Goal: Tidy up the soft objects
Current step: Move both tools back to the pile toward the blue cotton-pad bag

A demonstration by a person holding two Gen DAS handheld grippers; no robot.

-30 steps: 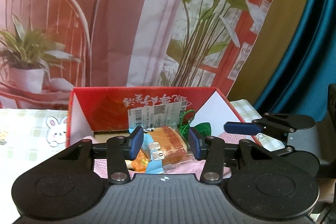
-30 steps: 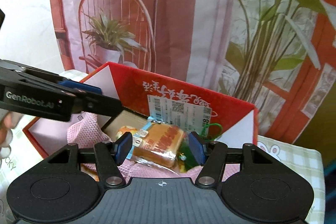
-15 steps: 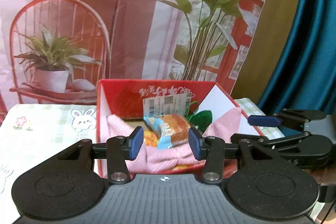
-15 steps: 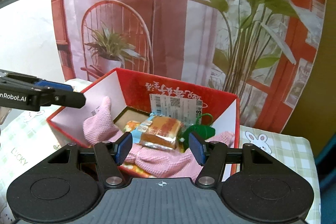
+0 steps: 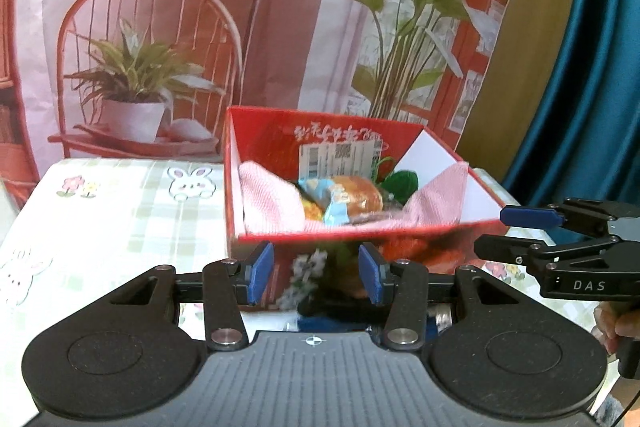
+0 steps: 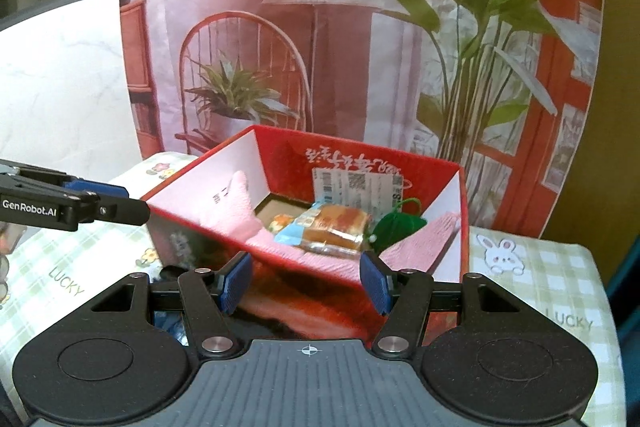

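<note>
Both grippers, left gripper and right gripper, had backed away from the red box, half open and empty. Inside it lay the pink cloth and bread packet, so packing looked done.

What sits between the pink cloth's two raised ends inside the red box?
In the right wrist view, a wrapped bread packet and a green item lie between the pink cloth ends in the red box.
</note>
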